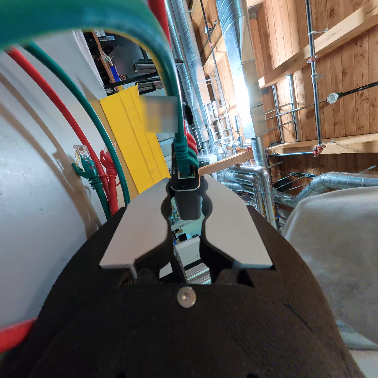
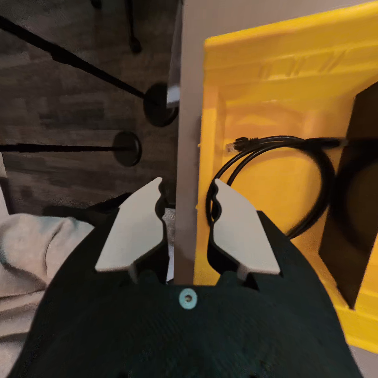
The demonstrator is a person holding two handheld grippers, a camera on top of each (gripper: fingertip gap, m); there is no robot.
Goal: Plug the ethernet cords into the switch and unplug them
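Observation:
In the left wrist view my left gripper (image 1: 185, 182) is shut on a small black switch (image 1: 185, 185), held up on end. A green ethernet cord (image 1: 181, 151) is plugged into the switch, with more green and red plugs (image 1: 192, 145) behind it. Loose green (image 1: 86, 161) and red (image 1: 107, 161) cord ends lie on the white table (image 1: 30, 184) at left. In the right wrist view my right gripper (image 2: 187, 182) is open and empty at the table edge (image 2: 187, 163), beside a coiled black ethernet cord (image 2: 272, 143) in a yellow bin (image 2: 276, 81).
The yellow bin (image 1: 133, 139) also shows in the left wrist view, behind the loose cords. A black box (image 2: 358, 184) stands in the bin at right. Black chair legs (image 2: 126, 148) on dark floor lie left of the table edge. Grey cloth (image 2: 30, 245) is at lower left.

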